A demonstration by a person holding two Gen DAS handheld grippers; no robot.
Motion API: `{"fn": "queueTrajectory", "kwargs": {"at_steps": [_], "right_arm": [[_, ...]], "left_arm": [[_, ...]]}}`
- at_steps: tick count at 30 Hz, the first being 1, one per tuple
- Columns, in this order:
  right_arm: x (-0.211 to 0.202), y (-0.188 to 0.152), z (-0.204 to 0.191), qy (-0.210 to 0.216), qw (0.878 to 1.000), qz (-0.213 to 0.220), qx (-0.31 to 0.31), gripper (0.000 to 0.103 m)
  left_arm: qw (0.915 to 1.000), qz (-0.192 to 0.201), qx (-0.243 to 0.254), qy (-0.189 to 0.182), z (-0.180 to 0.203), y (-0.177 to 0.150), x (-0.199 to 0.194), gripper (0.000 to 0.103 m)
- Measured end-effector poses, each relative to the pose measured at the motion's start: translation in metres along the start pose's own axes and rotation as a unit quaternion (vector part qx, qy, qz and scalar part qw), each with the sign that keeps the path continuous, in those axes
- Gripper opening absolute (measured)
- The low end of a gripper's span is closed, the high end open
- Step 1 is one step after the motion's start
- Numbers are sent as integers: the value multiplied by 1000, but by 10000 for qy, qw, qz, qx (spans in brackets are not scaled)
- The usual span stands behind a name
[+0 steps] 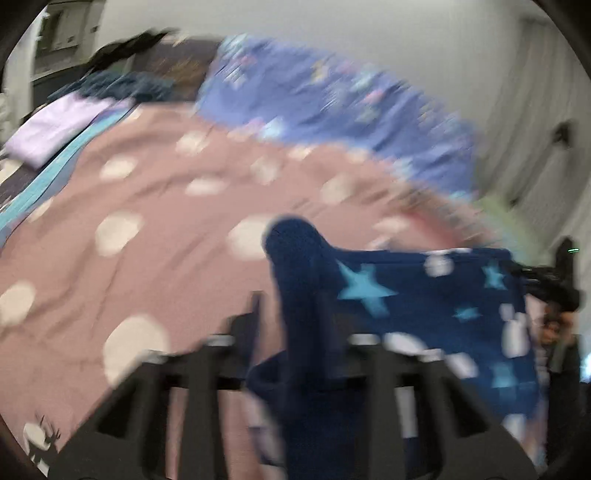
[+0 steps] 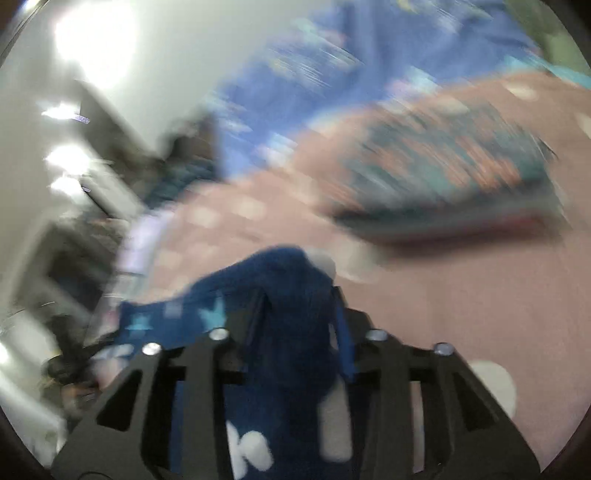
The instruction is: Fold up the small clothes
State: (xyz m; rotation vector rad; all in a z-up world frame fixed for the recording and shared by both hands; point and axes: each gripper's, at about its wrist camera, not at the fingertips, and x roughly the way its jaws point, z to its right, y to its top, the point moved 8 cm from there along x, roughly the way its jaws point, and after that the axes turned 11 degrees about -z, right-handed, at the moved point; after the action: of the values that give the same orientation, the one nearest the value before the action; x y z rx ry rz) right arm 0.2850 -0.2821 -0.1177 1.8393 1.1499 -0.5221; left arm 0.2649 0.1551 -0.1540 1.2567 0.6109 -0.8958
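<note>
Both views are smeared with motion blur, but the setting reads clearly enough: a bed spread with a dusty pink cover (image 1: 155, 206) dotted with big white spots. At its far end lies a purple-blue patterned quilt (image 1: 332, 103), bunched against a plain pale wall (image 1: 332, 26). Off to the left side sits a folded lilac cloth (image 1: 55, 129) beside a turquoise strip, with a dark blue-grey heap (image 1: 122, 86) behind it. From the right wrist view, a teal and orange patterned pile (image 2: 454, 173) rests on the pink cover, too blurred to name.

The navy star-print garment (image 1: 424, 306) hangs above the bed, stretched between the two tools. The left gripper (image 1: 295, 325) has its fingers closed on a bunched corner of it. The right gripper (image 2: 295, 310) is clamped on the other bunched corner.
</note>
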Motion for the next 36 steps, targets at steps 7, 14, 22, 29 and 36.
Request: {"fn": "queueTrajectory", "kwargs": {"at_steps": [7, 14, 22, 29, 36], "right_arm": [[-10, -32, 53, 471, 9968, 50, 643, 40], [-12, -40, 75, 829, 9940, -111, 707, 35], [-19, -45, 61, 1157, 9911, -520, 393, 32], [-9, -65, 52, 1518, 9808, -1216, 102, 35], [0, -66, 21, 2377, 9629, -1275, 119, 59]], "left_arm": [[9950, -143, 381, 913, 19, -26, -7, 44], [9796, 71, 1982, 335, 179, -72, -58, 57], [9060, -474, 4191, -359, 389, -199, -15, 74], [8603, -343, 5066, 456, 423, -237, 11, 78], [8531, -239, 5114, 1005, 421, -240, 20, 78]]}}
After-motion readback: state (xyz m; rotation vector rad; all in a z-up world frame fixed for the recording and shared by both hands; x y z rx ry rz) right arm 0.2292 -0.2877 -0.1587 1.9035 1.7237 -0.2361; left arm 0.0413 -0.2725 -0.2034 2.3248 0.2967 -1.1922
